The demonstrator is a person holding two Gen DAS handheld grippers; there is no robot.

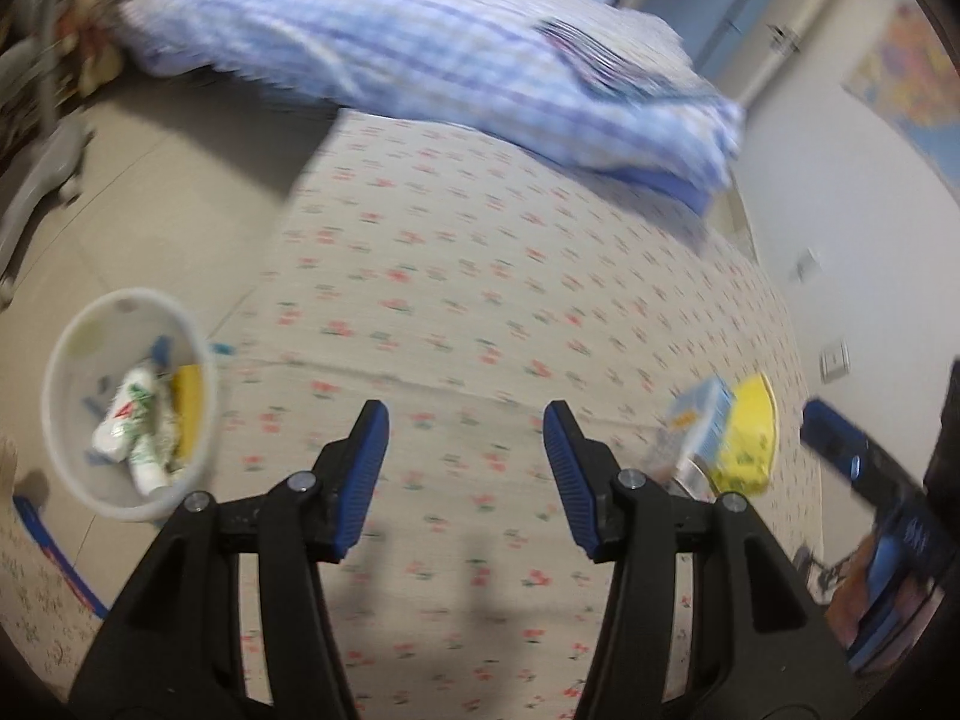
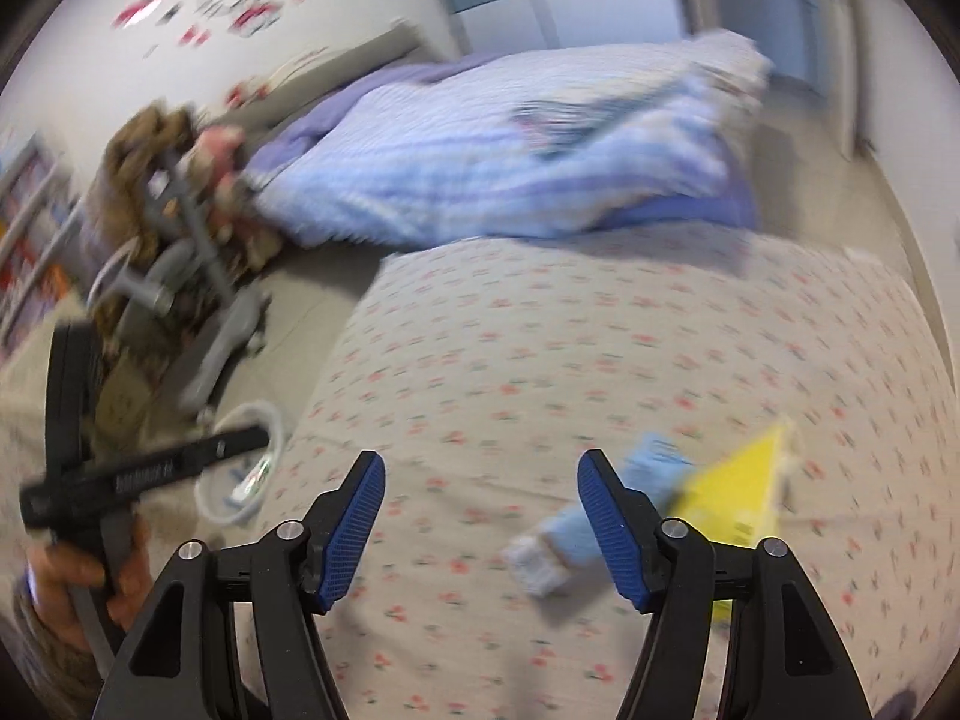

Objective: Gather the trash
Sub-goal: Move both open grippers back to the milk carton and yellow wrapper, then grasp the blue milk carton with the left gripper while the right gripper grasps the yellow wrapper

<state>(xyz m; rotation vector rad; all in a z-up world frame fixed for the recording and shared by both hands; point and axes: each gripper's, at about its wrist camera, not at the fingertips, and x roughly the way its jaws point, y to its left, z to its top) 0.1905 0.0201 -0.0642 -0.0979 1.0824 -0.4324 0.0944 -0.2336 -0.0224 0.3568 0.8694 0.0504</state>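
Hovering above the bed [image 1: 456, 276], left gripper [image 1: 467, 480] and right gripper [image 2: 480, 531] both gape wide, empty; bin [image 1: 60, 360] at lower left.

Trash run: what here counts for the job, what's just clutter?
Job: bin on the floor, holding bottles; blue carton and yellow packet on the bed; both grippers open, empty.
Clutter: duvet, bedsheet, grey stand.
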